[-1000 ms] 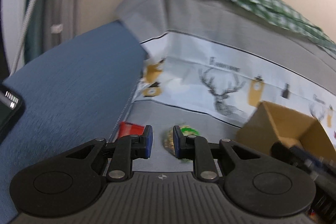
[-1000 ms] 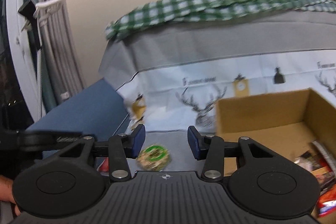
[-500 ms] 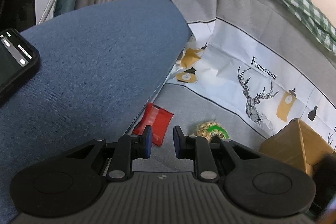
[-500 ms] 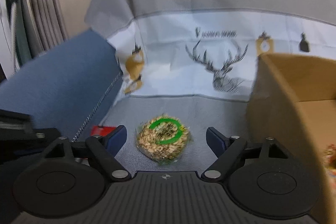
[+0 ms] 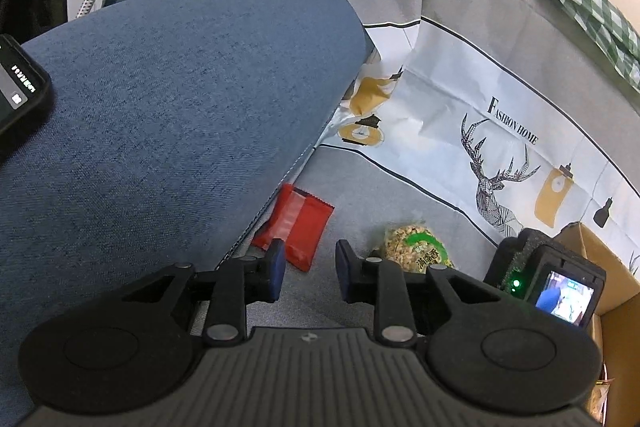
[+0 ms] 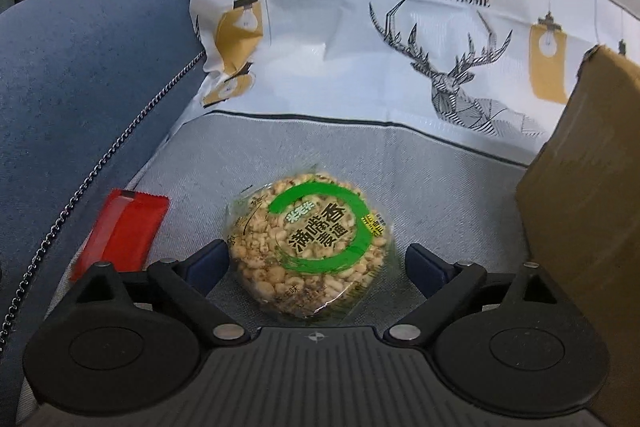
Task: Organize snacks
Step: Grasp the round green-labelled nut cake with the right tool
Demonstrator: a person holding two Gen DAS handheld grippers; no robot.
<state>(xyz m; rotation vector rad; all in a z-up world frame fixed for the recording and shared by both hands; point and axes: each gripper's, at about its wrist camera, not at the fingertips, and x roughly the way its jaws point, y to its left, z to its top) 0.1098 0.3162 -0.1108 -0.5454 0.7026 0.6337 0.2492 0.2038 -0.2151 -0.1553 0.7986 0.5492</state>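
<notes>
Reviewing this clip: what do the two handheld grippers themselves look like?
Both look alike. The left gripper and the right gripper each have black linkage arms with silver pivot pins, two round black discs, a ribbed grey-black body and dark blue finger pads. The right one's camera unit shows a small lit screen and green light.

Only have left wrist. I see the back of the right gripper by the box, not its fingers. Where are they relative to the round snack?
Observer: The right gripper straddles the round snack, one finger on each side. The fingers have just been opening and are not squeezing it.
Operator: Red packet in the way?
Observer: No. The red packet lies apart, left of the snack, along the blue cushion.
Operator: Box clearance?
Observer: The box wall stands just right of the right-hand finger, with a bare strip of cloth between them.
</notes>
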